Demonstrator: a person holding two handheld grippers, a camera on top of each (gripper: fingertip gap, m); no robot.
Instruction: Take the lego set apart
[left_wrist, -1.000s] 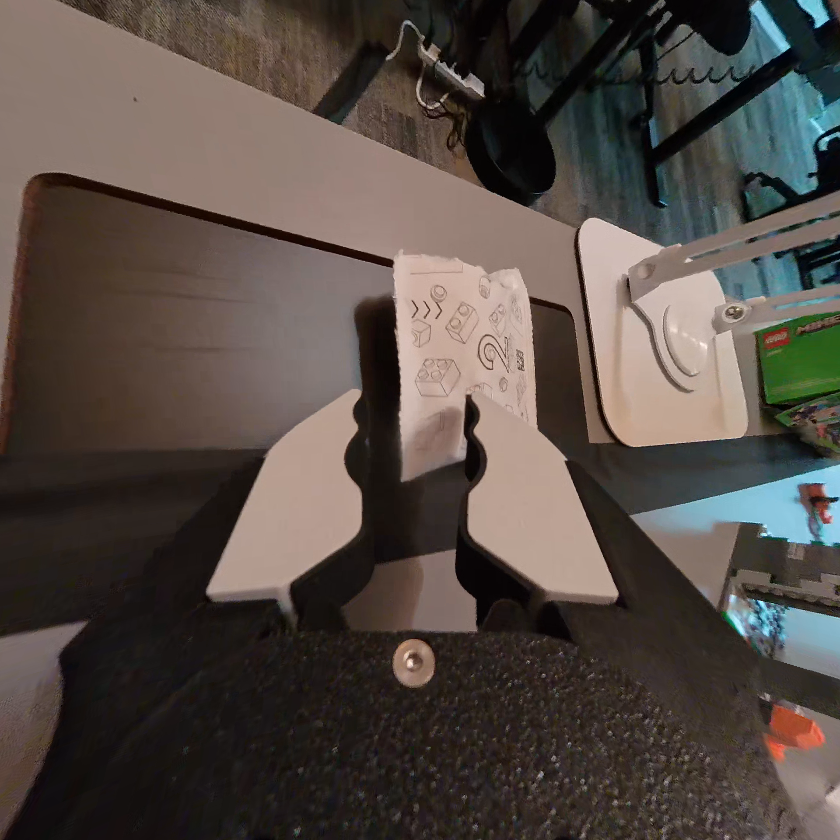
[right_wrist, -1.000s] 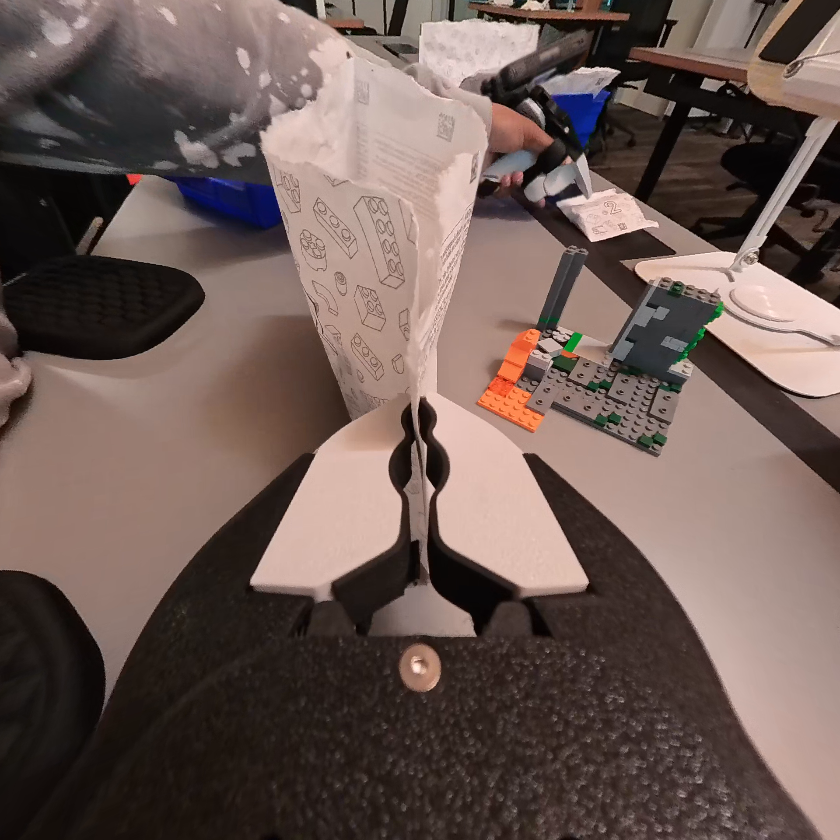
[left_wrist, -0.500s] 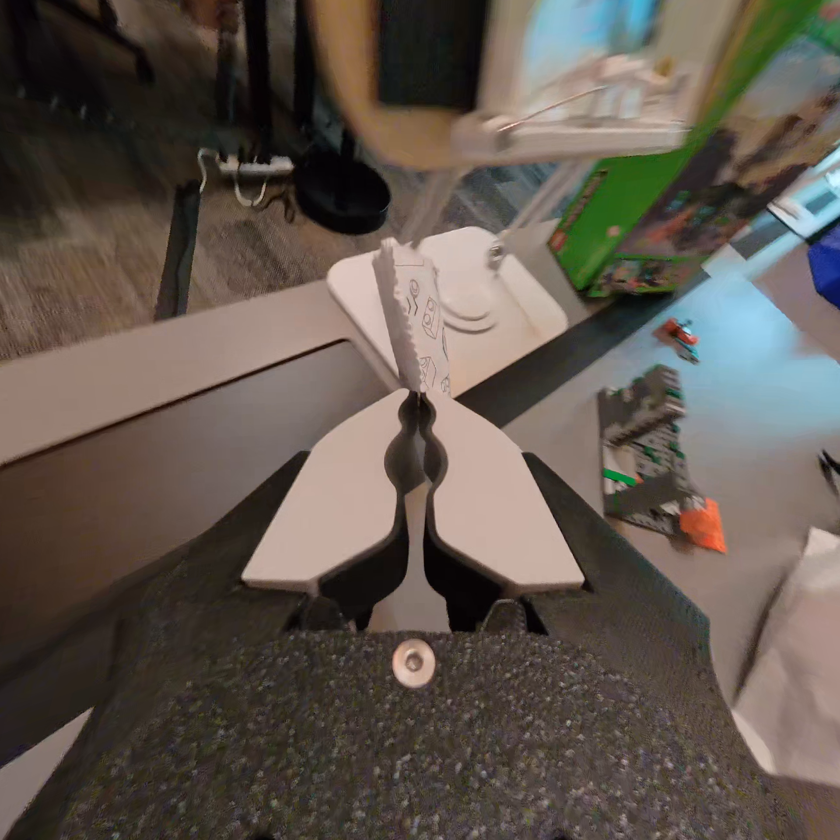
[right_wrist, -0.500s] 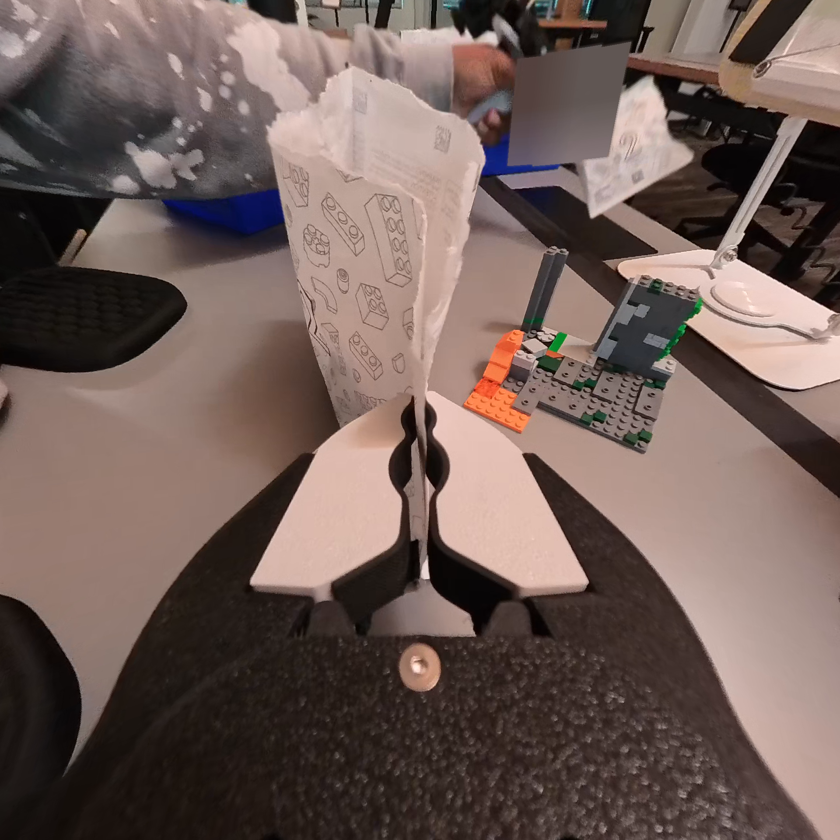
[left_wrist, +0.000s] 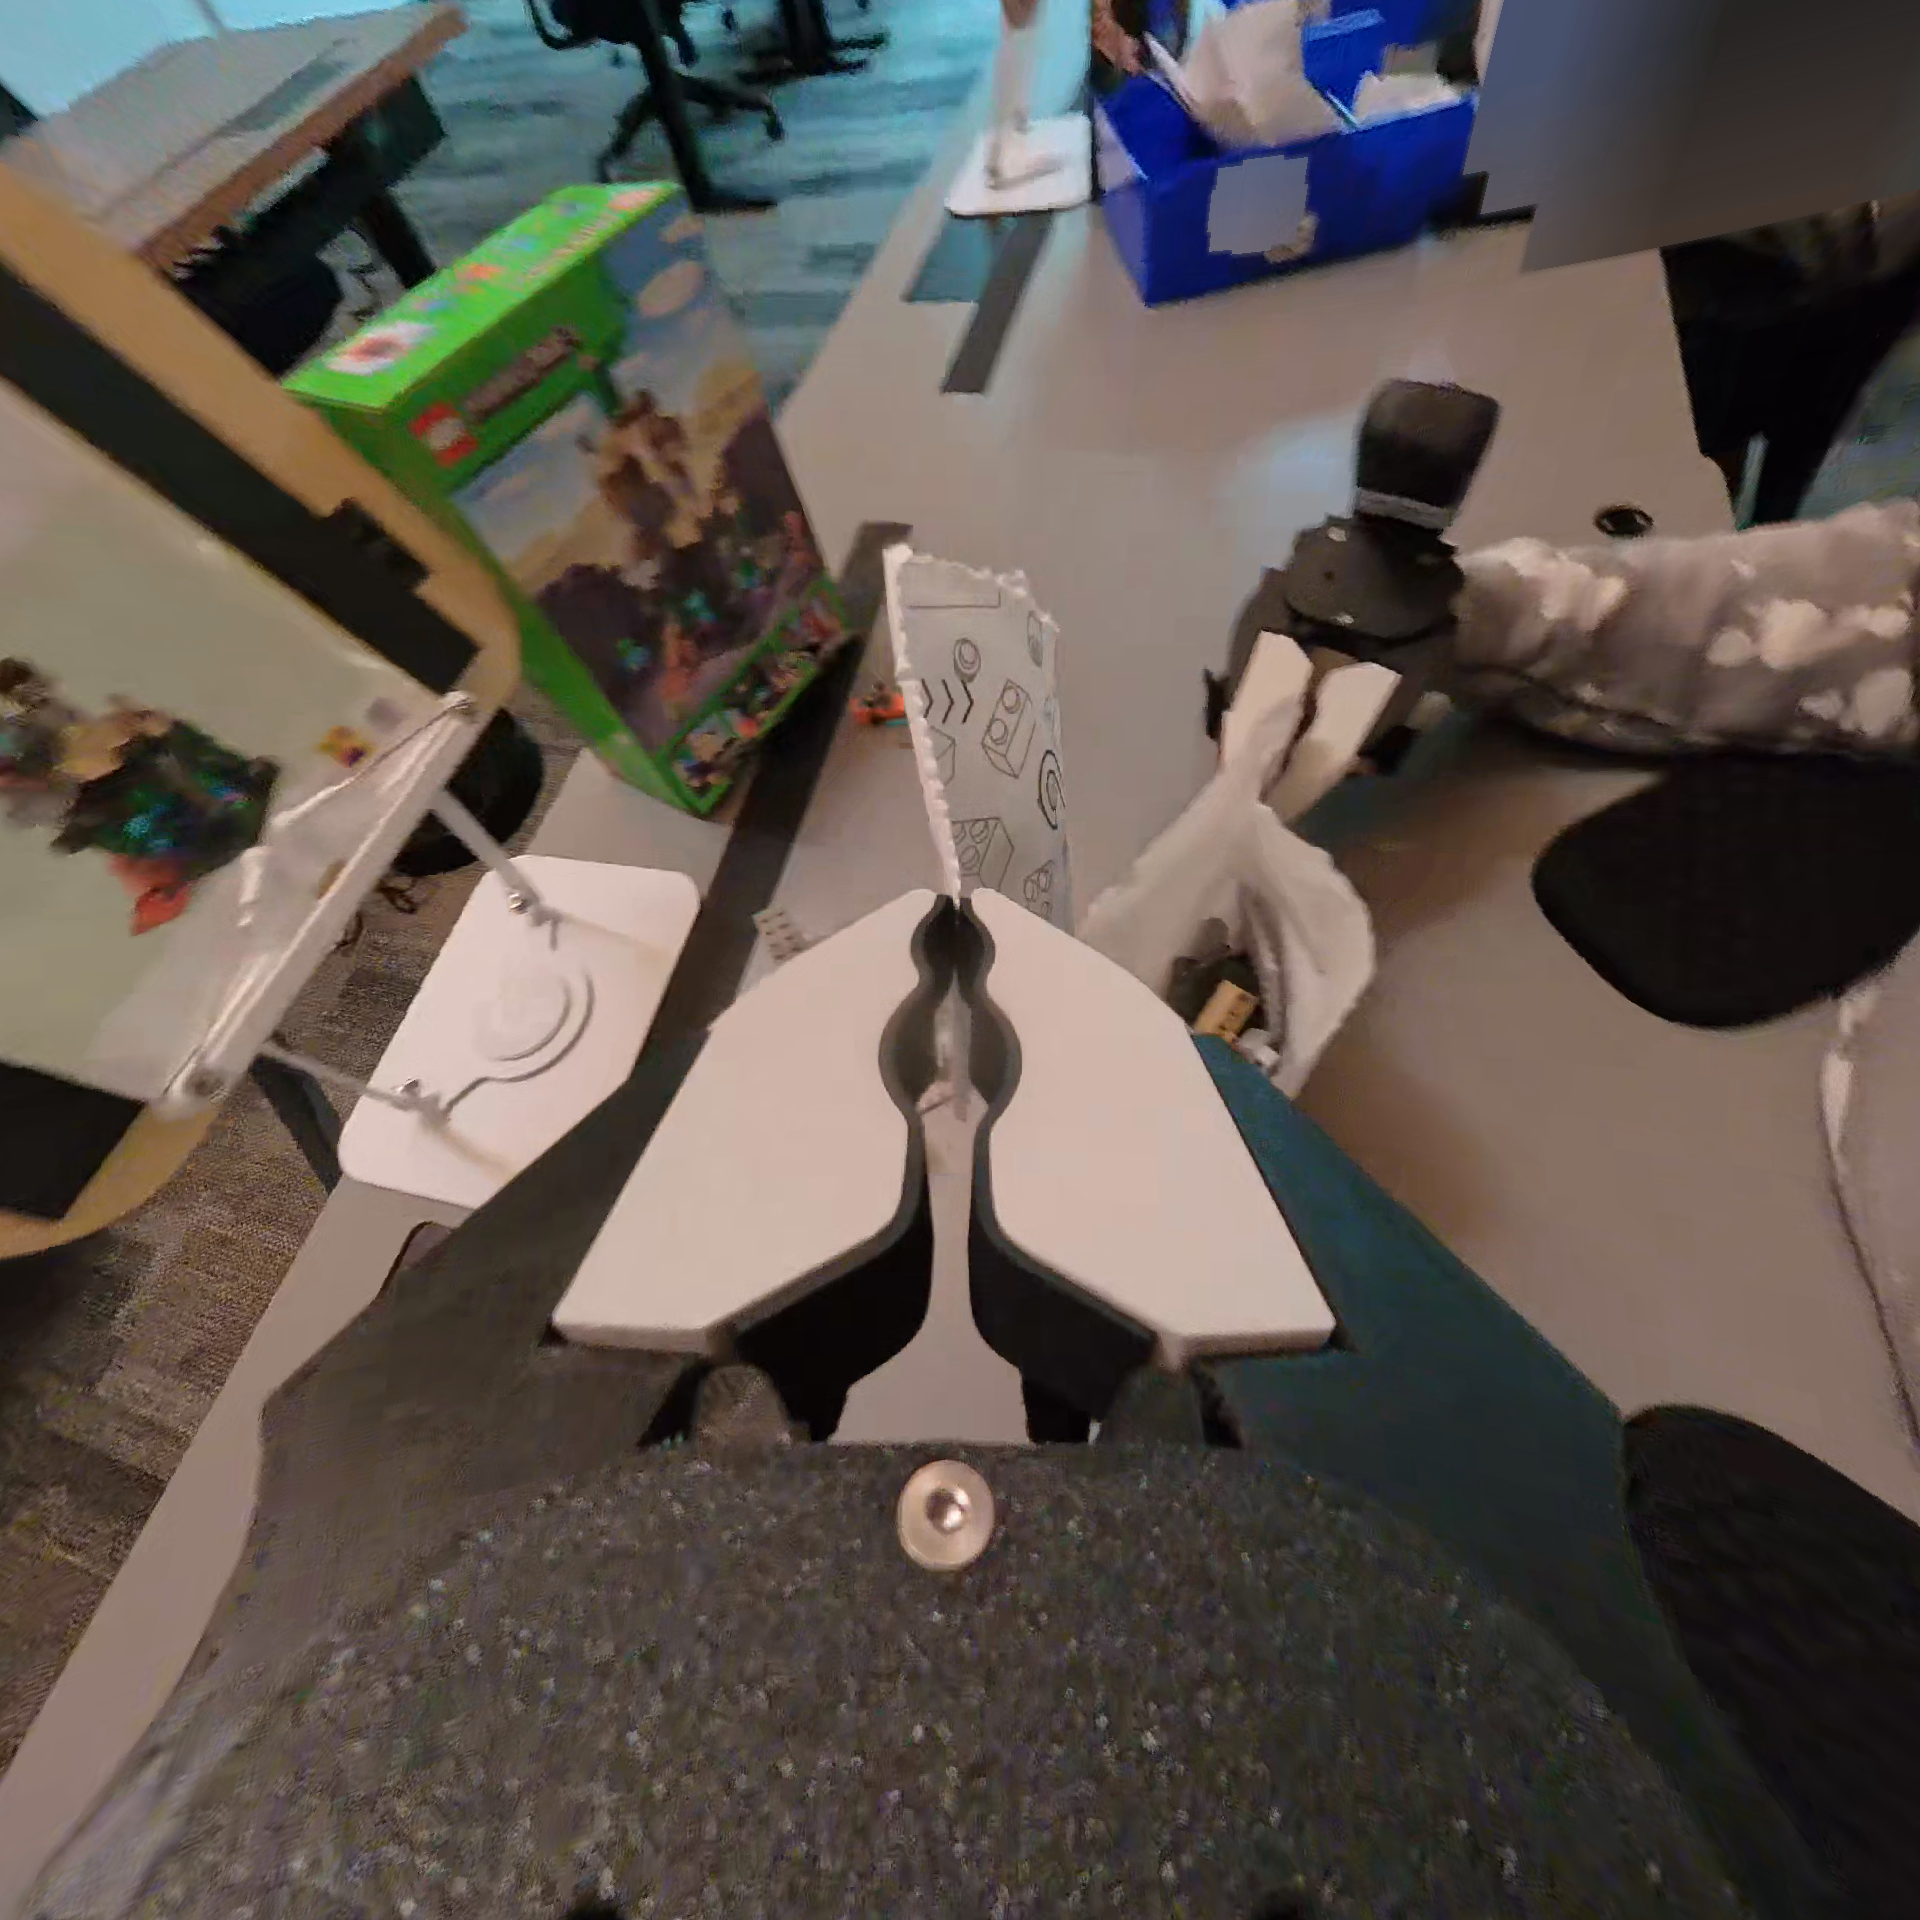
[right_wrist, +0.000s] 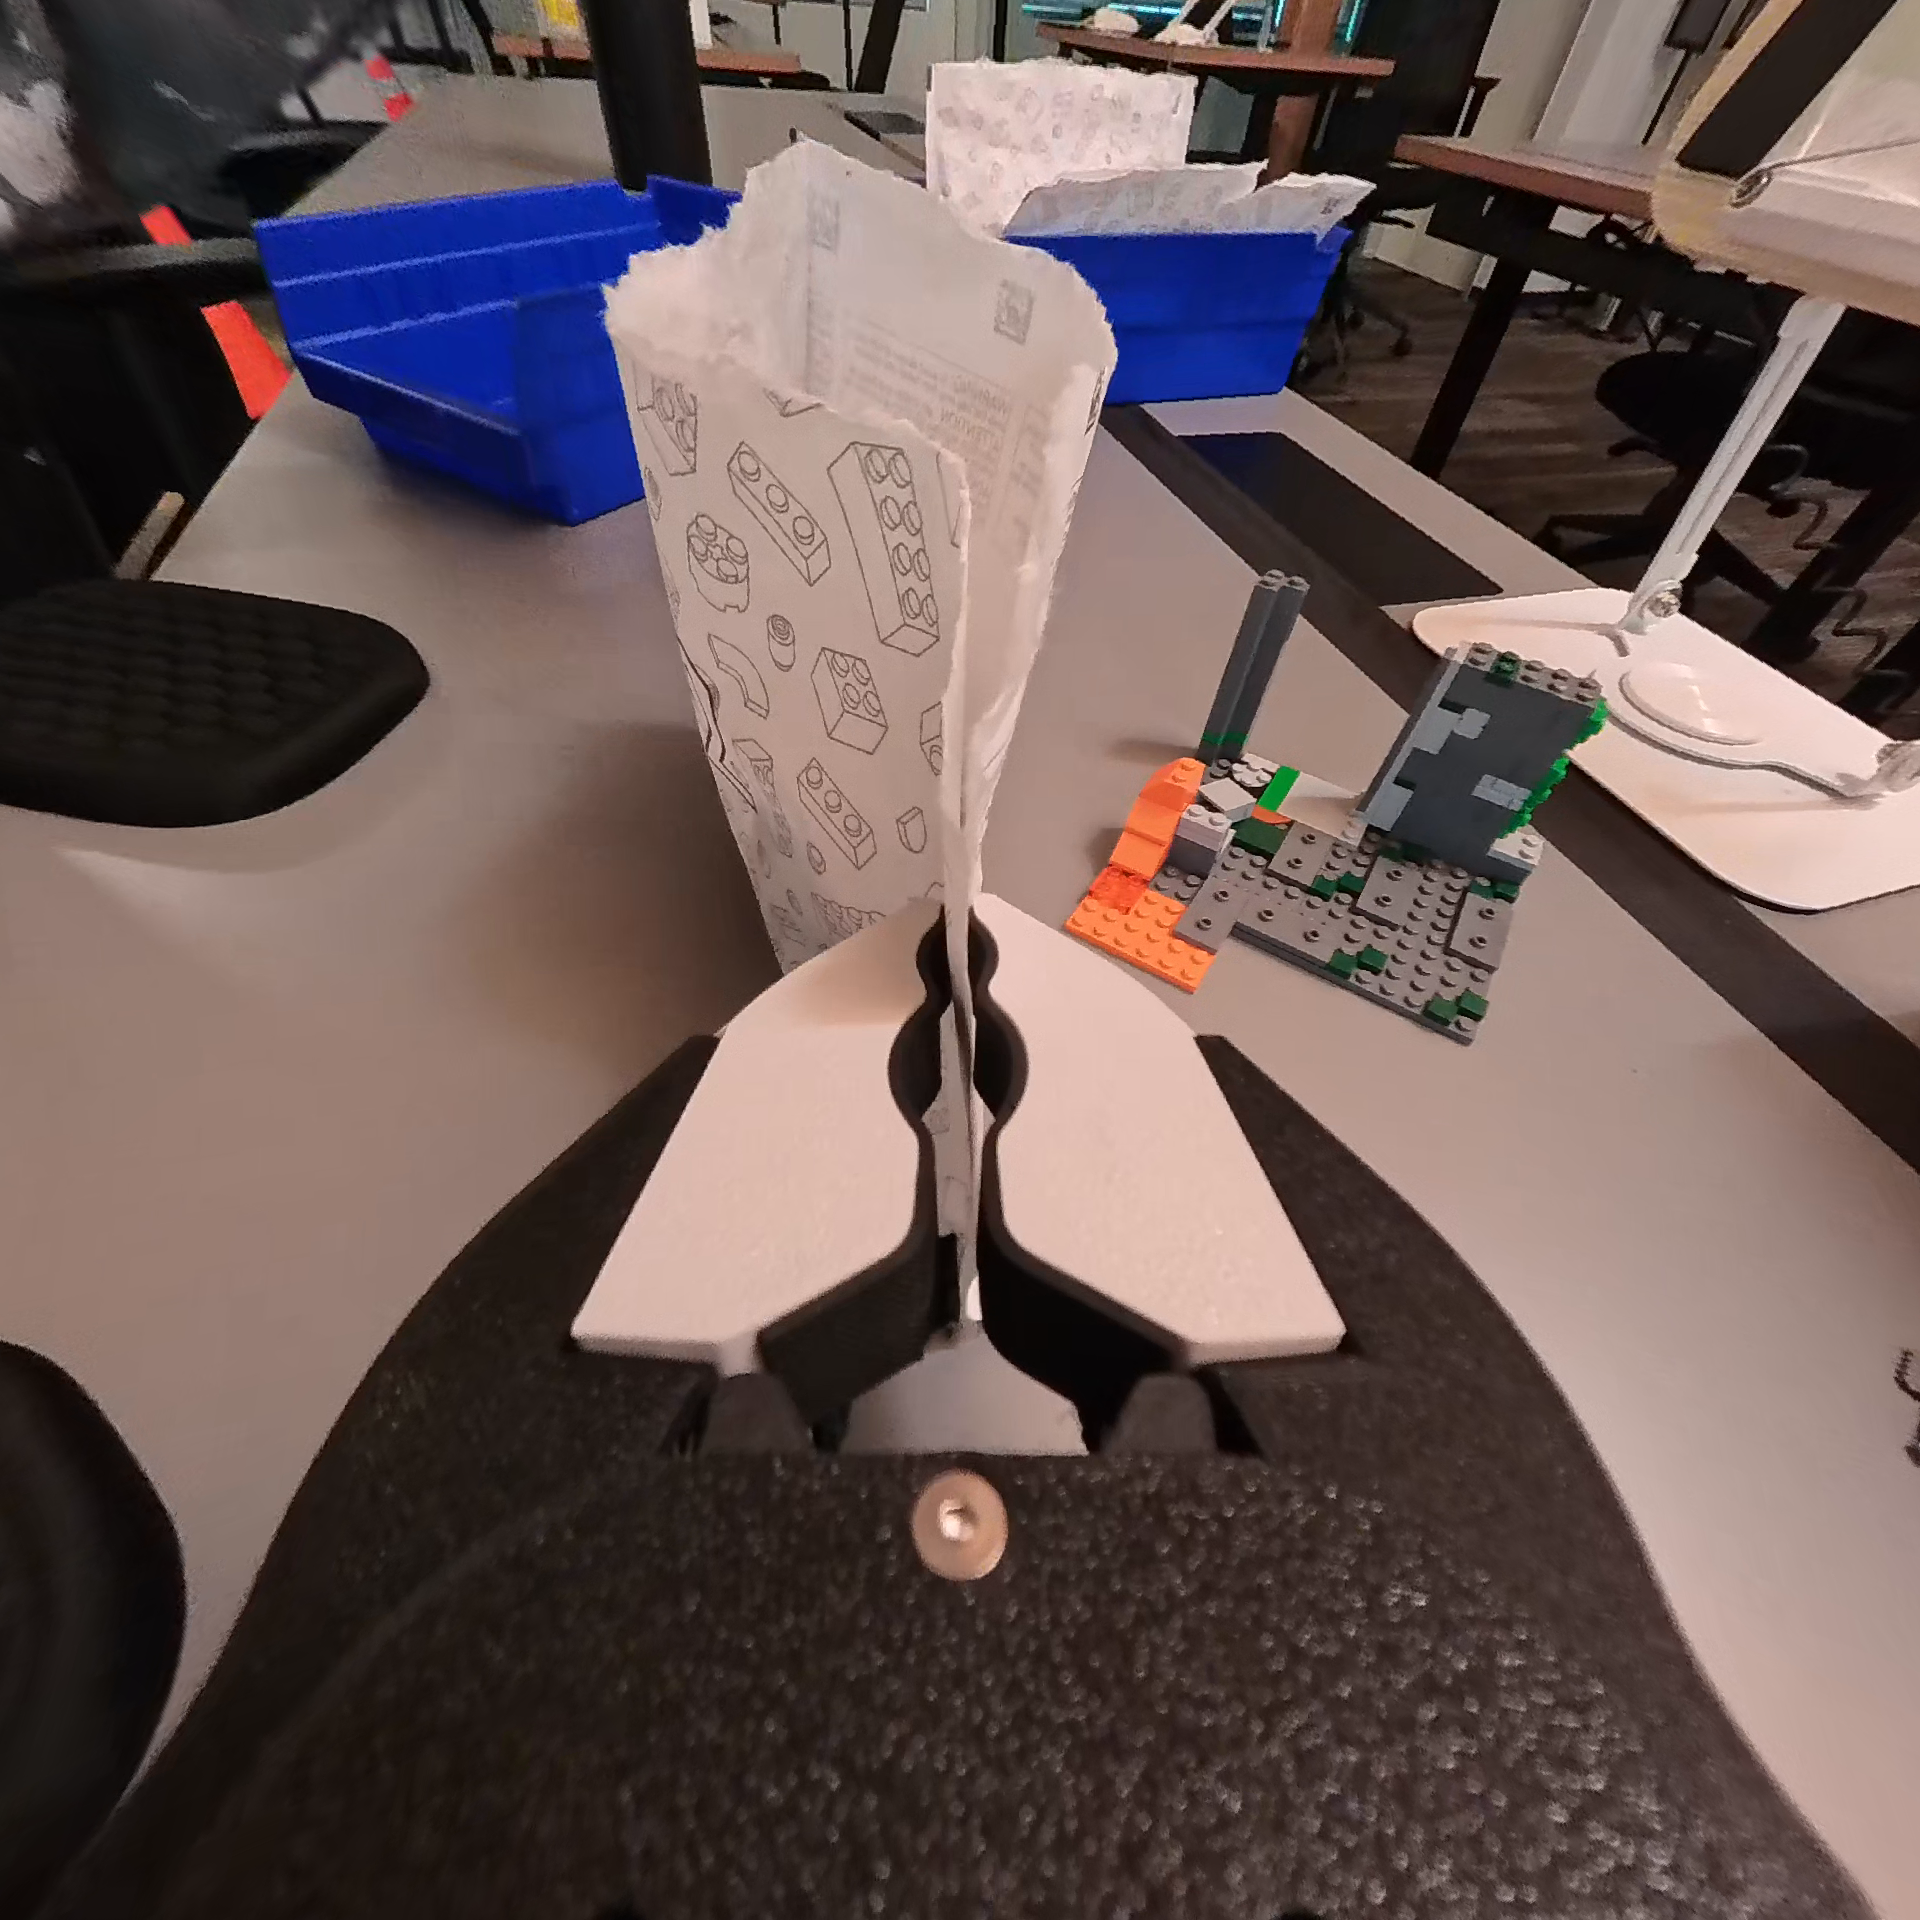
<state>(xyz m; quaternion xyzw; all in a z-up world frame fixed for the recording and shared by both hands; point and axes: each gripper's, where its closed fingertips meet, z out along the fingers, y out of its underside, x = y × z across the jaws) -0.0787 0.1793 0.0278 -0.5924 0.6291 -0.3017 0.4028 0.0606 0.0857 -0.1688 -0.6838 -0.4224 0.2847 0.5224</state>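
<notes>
The lego build stands on the grey table right of my right gripper: a grey baseplate with orange plates, a dark grey wall and a tall grey pillar. My right gripper is shut on the edge of an upright white paper bag printed with bricks. My left gripper is shut on a torn paper piece with the same print and holds it in the air just left of the bag. The right gripper also shows in the left wrist view, pinching the bag's top. Loose pieces lie inside the bag.
A green lego box and a white stand base are to the left. Blue bins sit at the back of the table. A black pad lies on the left. A grey sleeve reaches in behind the right gripper. Across from one pair of fingers to the other is roughly 25 cm. My left tips are about 35 cm from the lego build, my right tips only 20 cm.
My left gripper shut on the torn paper piece, lifted it off the dark strip and swung it over beside the bag. The left hand has left the right wrist view. The right gripper holds the bag steady.
</notes>
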